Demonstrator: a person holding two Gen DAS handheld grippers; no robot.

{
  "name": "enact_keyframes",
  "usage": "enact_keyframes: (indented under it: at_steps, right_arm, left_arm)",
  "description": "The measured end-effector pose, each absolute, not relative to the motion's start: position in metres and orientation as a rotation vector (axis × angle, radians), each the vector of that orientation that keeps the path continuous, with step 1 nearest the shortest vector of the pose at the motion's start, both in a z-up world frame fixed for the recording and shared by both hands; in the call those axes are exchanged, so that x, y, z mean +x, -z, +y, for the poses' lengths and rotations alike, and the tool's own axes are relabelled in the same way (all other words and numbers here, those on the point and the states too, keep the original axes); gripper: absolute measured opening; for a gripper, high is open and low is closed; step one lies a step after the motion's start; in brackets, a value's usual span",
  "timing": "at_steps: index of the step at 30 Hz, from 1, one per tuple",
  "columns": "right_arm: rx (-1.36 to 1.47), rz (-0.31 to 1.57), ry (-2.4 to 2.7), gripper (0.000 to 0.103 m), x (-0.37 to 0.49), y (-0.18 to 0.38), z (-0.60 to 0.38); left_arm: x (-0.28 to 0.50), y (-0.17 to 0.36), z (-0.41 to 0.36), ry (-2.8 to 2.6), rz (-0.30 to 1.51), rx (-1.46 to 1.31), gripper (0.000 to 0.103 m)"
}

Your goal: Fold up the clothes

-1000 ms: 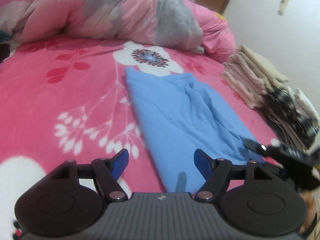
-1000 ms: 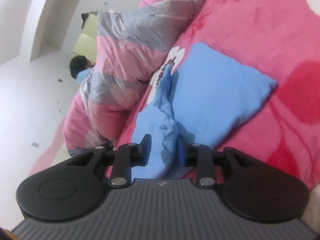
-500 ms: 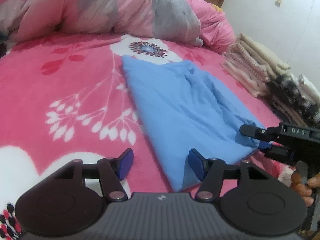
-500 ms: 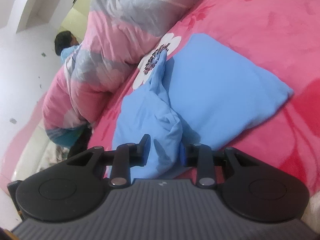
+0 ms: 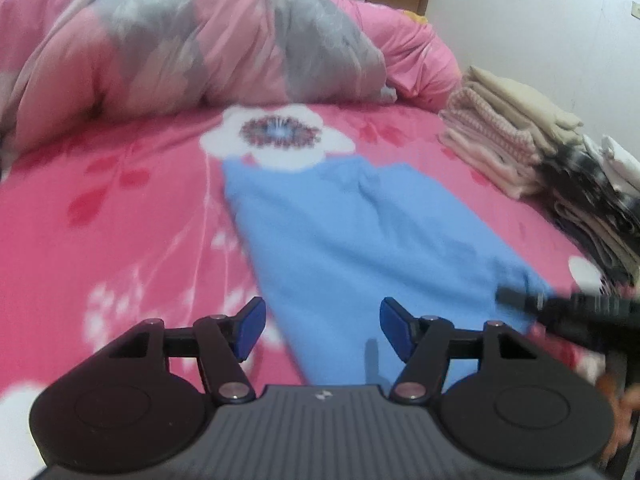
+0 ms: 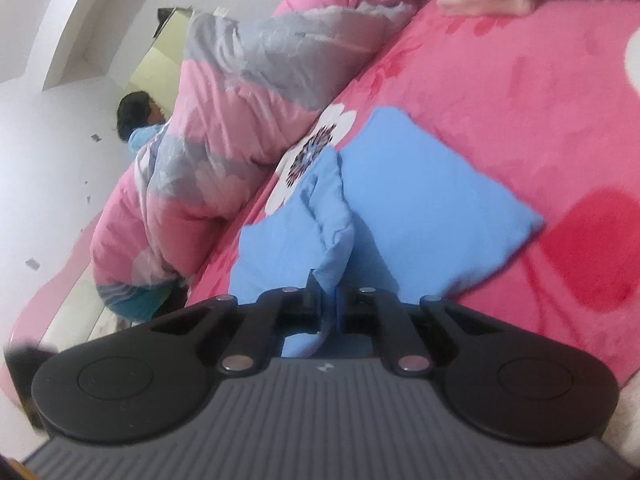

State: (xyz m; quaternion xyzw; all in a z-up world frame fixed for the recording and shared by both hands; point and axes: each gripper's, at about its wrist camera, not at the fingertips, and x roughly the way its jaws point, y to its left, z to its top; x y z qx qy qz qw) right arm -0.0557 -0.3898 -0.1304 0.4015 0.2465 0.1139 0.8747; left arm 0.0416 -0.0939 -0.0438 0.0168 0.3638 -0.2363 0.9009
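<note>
On our left, the left claw [image 5: 322, 330] is spread wide and empty, hovering over the near corner of the blue garment [image 5: 360, 248], its pads touching no cloth. The garment lies partly folded in the middle of the pink bed [image 5: 120, 208], below the bunched quilt [image 5: 192, 36]. If we close here off-centre, we may catch only the top layer and peel the fold apart, or drag the bed cover up with it.

Moving right, the right claw [image 6: 330, 304] has just been closing and now pinches a raised ridge of the garment at its other near corner. We judge that bite to be small; a quick lift could slip it free, and lifting one corner alone would skew the fold.

Furthest right, the stack of folded clothes [image 5: 540, 152] sits near enough for a wide swing to topple it.
</note>
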Motion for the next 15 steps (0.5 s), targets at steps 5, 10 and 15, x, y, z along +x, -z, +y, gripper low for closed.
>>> enact_keyframes:
  at_steps: [5,10,15]
  right_arm:
    - [0.845,0.500,-0.281,0.005,-0.055,0.143,-0.392]
    - [0.846,0.469,-0.326,0.005,-0.057,0.151,-0.397]
    - [0.755,0.424,-0.354,0.006,-0.060,0.149,-0.391]
  left_arm:
    - [0.106,0.033,-0.144,0.542,0.797,0.041,0.068]
    - [0.185,0.037,-0.195,0.522,0.896,0.004,0.063]
    - [0.230,0.045,-0.239,0.453,0.938,0.061,0.035]
